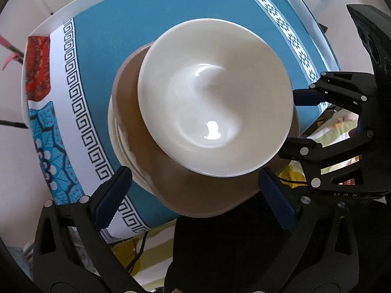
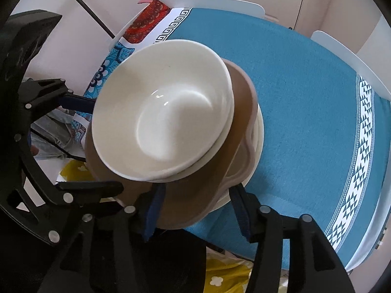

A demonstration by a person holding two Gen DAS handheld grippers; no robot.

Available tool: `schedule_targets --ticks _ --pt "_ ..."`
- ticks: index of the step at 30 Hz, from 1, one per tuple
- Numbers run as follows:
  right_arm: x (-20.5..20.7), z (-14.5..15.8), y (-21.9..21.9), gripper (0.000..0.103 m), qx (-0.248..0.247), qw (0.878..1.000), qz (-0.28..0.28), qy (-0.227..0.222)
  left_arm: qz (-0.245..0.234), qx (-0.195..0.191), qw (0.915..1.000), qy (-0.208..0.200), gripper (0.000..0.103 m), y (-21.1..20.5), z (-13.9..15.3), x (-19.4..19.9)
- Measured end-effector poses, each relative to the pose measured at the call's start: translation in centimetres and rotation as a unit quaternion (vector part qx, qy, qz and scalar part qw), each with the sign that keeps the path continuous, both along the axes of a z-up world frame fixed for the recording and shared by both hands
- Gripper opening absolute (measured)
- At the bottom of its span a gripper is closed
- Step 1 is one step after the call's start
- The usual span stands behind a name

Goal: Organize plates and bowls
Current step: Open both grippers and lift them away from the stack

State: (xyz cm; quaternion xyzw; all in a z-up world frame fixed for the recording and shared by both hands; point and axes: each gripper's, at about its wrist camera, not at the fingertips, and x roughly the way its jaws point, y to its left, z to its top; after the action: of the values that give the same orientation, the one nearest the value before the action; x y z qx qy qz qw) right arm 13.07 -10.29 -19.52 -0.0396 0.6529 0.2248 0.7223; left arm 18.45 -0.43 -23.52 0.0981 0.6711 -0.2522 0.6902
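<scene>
Left wrist view showed the left gripper (image 1: 193,200) with its jaws spread wide, both blue pads clear of the stack beneath. That stack sat on the blue tablecloth (image 1: 195,7) close to the table's near edge: a white bowl (image 1: 215,97) nested on more white bowls, over a brown plate (image 1: 195,195), over white plates (image 1: 113,127). To the right, the right gripper (image 1: 290,119) stood partly parted, its pads beside the bowl rim without pressing it. The stacking step looked finished, both tools having let go. The next move would call for lifting both clear without nudging the off-centre bowls, which overhang the plates towards the near side.
</scene>
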Motion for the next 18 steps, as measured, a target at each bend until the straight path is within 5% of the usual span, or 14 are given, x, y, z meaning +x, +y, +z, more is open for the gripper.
schedule_targets --ticks 12,16,18 --pt "-0.9 1.0 0.1 0.051 -0.002 1.0 -0.015 -0.012 0.01 -0.004 0.9998 -0.016 0.102 0.8 1.3 -0.7" --pt "-1.2 2.4 -0.7 0.086 0.004 0.999 -0.038 -0.037 0.019 -0.004 0.9992 -0.034 0.102 1.6 2.5 -1.3" --pt "-1.4 3.3 -1.1 0.086 0.001 0.997 -0.051 -0.051 0.024 -0.003 0.9987 -0.044 0.102 2.1 3.1 -1.8"
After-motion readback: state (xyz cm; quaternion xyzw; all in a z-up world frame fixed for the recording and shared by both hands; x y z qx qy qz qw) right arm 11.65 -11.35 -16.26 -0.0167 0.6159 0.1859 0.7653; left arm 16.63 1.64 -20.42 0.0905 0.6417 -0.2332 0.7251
